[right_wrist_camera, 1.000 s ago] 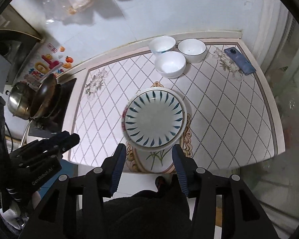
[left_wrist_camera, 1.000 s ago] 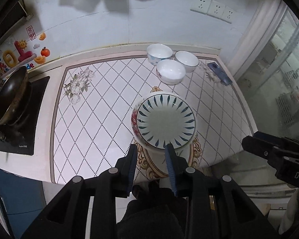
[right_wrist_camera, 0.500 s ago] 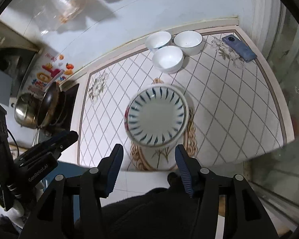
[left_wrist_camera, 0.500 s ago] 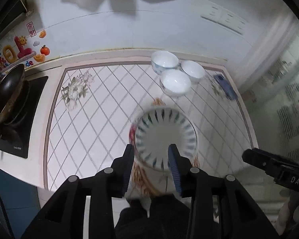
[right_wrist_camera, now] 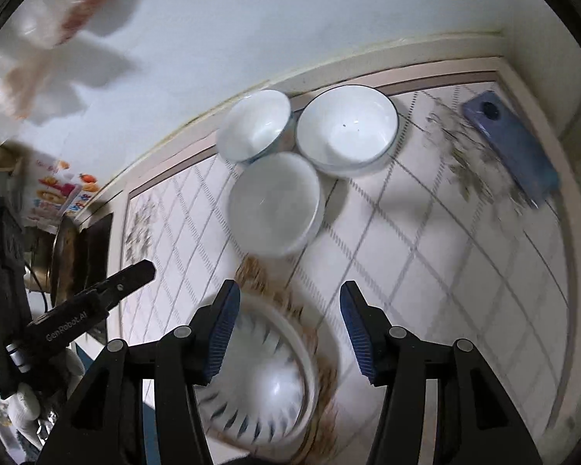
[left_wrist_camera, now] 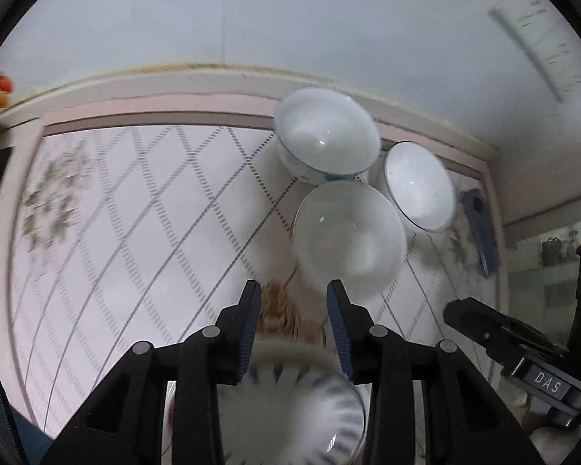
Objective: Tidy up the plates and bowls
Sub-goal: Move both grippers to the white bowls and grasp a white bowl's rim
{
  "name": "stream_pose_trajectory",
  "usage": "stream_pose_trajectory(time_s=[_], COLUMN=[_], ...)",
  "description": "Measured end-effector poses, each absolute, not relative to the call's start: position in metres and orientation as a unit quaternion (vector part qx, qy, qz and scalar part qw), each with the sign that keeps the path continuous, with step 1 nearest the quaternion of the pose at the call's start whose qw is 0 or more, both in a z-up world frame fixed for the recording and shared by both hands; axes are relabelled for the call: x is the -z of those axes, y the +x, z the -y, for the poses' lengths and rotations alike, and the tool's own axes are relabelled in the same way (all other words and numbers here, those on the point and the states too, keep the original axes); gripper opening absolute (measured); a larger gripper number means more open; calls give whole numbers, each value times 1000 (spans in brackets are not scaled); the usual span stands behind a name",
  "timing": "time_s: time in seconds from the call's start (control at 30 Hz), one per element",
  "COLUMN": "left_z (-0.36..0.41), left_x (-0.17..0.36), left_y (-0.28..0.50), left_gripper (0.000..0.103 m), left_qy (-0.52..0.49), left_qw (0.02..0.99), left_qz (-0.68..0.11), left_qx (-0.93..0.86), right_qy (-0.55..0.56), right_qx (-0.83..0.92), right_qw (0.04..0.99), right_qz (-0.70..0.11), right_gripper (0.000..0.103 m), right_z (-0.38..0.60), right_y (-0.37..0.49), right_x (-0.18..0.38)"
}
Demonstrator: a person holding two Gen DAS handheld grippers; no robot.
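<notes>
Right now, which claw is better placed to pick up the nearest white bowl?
Left, probably. The nearest bowl sits just beyond the left claw, close to its right fingertip. From the right claw it lies farther ahead and left. Both claws are open and empty.

Both fisheye views were evenly lit by soft, cool indoor light, with small bright glints inside the white bowls (left_wrist_camera: 344,238) and a faint grey shadow beside them on the table (right_wrist_camera: 445,255). Motion blur smeared the tile pattern, the striped plate (right_wrist_camera: 259,379) low in each view and the hanging bags (right_wrist_camera: 50,38). Straight edges bowed strongly toward the rim, where a black vignette closed every corner.
</notes>
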State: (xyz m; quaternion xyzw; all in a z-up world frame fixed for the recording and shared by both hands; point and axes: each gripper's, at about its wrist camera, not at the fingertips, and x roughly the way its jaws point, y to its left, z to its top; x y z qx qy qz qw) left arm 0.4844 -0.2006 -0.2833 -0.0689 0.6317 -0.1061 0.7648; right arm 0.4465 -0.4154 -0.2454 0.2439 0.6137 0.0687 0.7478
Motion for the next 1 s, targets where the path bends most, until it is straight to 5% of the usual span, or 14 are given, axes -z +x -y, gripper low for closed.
stream_pose_trajectory(time_s=[0.2, 0.3, 0.37, 1.0], left_z=[221, 227, 232, 276], left_x=[335, 340, 342, 281], left_y=[518, 525, 526, 450], left_gripper=[33, 31, 25, 18], left_qy=[-86, -67, -44, -12], left_qw=[723, 729, 735, 758], left_qz=[-675, -671, -667, -627], left_qx=[121, 121, 113, 179], right_qy=[291, 309, 310, 281], right_qx=[-99, -109, -112, -101], right_qw=[702, 681, 676, 701], right_qz=[-642, -655, -659, -647], right_gripper=[51, 39, 21, 20], right_z=[423, 421, 418, 439], right_y=[500, 513, 518, 444], right_x=[318, 344, 357, 308])
